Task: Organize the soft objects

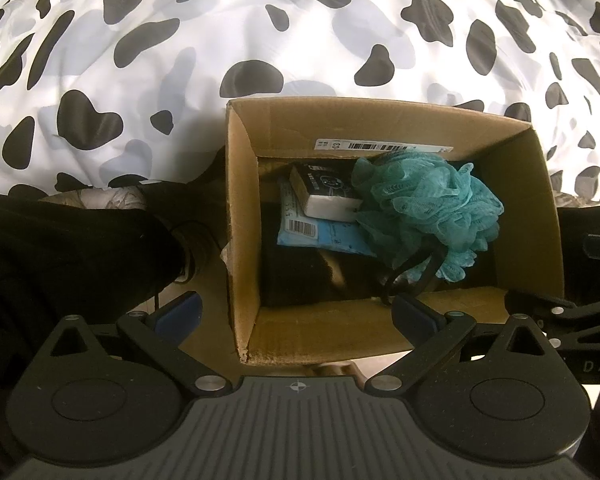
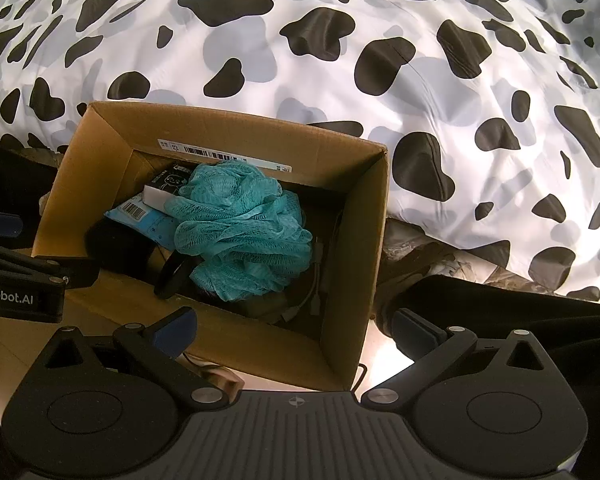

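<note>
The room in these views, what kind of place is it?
Probably a bedroom: a cow-print duvet covers a bed, and an open cardboard box beside it holds a teal bath pouf.

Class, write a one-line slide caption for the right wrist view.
Open right gripper above a cardboard box holding a teal bath pouf, beside a cow-print duvet.

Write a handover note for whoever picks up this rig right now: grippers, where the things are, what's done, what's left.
Left gripper: jaws open, empty, above the near wall of the cardboard box.
Right gripper: jaws open, empty, at the box's near right corner.
In the box: teal bath pouf on top, small black-and-white packet, blue packet, dark items underneath.
Nothing loose shows on the cow-print bedding; what remains is unclear.
</note>
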Tool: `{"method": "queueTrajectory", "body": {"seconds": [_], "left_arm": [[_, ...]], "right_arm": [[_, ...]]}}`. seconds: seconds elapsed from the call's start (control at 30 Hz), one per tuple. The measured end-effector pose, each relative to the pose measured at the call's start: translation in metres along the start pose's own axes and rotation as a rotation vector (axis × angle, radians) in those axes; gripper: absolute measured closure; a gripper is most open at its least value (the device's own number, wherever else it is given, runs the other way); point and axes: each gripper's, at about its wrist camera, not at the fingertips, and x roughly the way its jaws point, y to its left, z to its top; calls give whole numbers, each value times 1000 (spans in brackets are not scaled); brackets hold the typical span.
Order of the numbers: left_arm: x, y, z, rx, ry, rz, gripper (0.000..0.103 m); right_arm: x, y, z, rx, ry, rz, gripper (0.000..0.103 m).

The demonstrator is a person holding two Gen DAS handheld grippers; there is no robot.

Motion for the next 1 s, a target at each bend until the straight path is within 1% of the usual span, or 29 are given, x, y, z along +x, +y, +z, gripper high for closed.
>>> {"method": "queueTrajectory", "body": {"seconds": [1.0], "left_arm": [[-3,2,2,-10,-10,0,0]], "right_arm": [[1,0,0,1,2,-3,0]]}}
